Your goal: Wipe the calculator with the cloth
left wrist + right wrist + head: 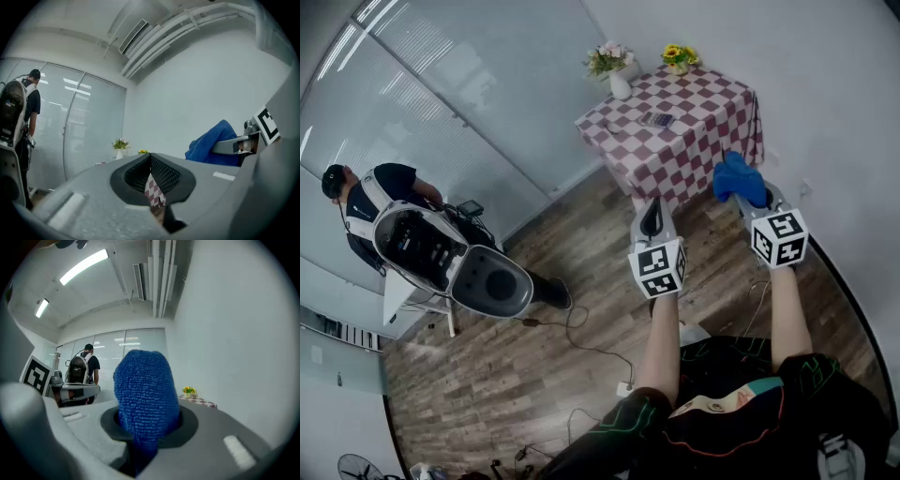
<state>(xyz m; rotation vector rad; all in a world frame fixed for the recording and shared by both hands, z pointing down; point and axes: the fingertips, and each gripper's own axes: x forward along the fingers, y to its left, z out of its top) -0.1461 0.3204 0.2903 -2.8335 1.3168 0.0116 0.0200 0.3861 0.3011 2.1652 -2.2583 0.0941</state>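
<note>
Two grey plastic tongs, the left tongs [652,211] and the right tongs [761,199]. On each, a white cube with black square marks: left cube [657,268], right cube [781,237]. Inside the left tongs, black pads [164,174] with a bumpy net pattern, set in a dark rounded rim. Small pale strips [65,212] on the smooth grey shell. Black top [741,431] with short sleeves, thin green lines on the sleeves, orange lines lower down, a cream patch and a bit of teal near the neck
</note>
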